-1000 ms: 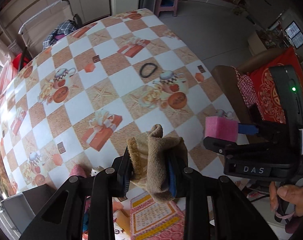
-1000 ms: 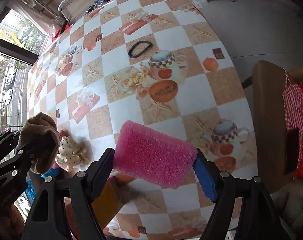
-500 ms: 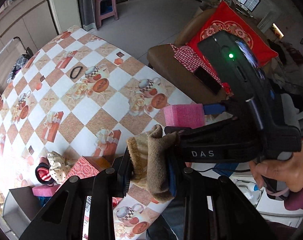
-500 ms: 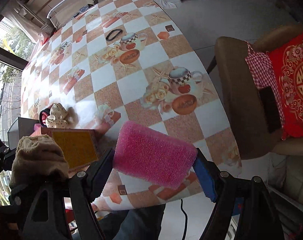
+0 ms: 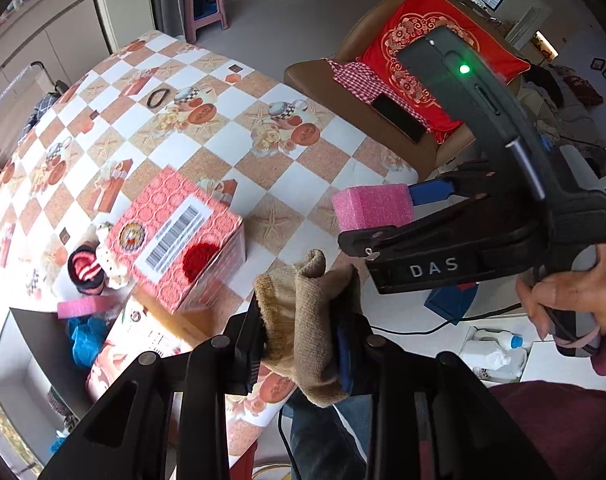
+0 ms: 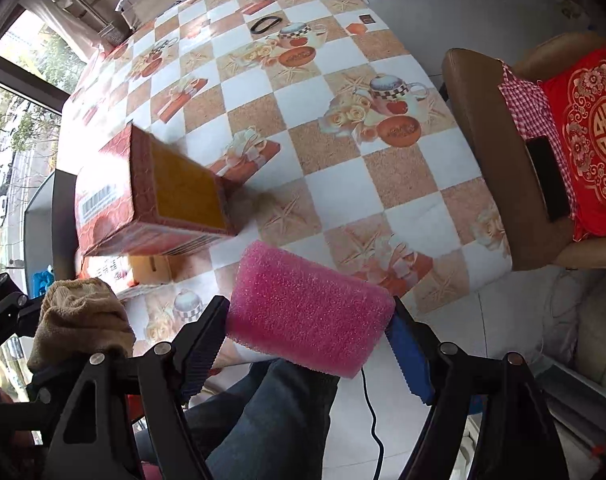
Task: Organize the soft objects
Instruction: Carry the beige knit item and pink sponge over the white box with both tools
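Observation:
My left gripper [image 5: 303, 340] is shut on a folded tan knit cloth [image 5: 307, 320], held off the table's near edge; the cloth also shows in the right wrist view [image 6: 79, 316]. My right gripper [image 6: 307, 324] is shut on a pink sponge [image 6: 307, 304], held beside the left one; the sponge also shows in the left wrist view [image 5: 373, 208]. A red patterned box [image 5: 175, 240] with a red knit piece [image 5: 199, 260] on it stands on the checkered table [image 5: 231, 136]. A striped sock [image 5: 85, 272], a cream bow [image 5: 111, 268], another pink sponge [image 5: 83, 306] and a blue cloth [image 5: 85, 338] lie left of it.
A black hair band [image 5: 157, 98] lies at the table's far side. A brown chair [image 6: 483, 152] with a red cushion [image 6: 587, 136] and a phone [image 6: 549, 178] stands to the right. A grey bin [image 5: 31, 344] sits at the table's left edge. The person's legs [image 6: 263, 412] are below.
Both grippers have pulled back from the table toward the person, still holding the cloth and the sponge. The red box has come into fuller view.

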`<action>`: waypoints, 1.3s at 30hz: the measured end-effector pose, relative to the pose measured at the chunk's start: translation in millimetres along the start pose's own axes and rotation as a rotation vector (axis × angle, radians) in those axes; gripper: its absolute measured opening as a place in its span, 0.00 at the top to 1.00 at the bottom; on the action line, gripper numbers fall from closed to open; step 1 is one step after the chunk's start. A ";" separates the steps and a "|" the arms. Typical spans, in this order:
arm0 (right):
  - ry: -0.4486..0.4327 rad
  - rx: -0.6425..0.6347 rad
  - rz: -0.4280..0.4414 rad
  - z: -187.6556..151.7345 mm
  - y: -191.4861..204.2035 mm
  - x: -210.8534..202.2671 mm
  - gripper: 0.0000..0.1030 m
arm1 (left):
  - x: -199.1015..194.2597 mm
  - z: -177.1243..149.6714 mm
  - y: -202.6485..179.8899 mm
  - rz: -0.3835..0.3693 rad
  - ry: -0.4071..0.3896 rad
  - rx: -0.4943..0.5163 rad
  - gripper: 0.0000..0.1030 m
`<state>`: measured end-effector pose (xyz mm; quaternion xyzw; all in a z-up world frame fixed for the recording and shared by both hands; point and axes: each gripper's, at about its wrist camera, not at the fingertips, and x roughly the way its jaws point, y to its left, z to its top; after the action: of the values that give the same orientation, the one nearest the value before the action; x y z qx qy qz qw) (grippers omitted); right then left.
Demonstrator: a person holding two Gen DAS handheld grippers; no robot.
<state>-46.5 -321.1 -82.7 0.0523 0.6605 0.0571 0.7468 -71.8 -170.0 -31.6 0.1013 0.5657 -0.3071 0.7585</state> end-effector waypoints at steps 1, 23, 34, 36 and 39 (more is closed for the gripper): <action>0.006 -0.012 0.008 -4.1 6.6 1.4 0.24 | -1.2 -7.4 4.5 0.007 0.004 -0.013 0.68; 0.055 -0.450 0.080 -29.8 168.5 2.9 0.24 | -70.0 -120.9 107.2 0.136 -0.156 -0.489 0.68; 0.051 -0.549 0.091 -29.6 214.0 2.5 0.24 | -81.2 -156.6 126.2 0.169 -0.180 -0.598 0.68; 0.051 -0.562 0.093 -28.8 221.4 2.4 0.24 | -83.4 -161.5 128.9 0.172 -0.187 -0.614 0.68; 0.052 -0.583 0.093 -28.6 232.0 2.4 0.24 | -86.5 -167.6 132.7 0.174 -0.197 -0.636 0.68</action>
<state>-78.4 -91.5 -52.9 -0.1358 0.6322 0.2799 0.7096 -142.9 49.3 -34.6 -0.1223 0.5464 -0.0579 0.8265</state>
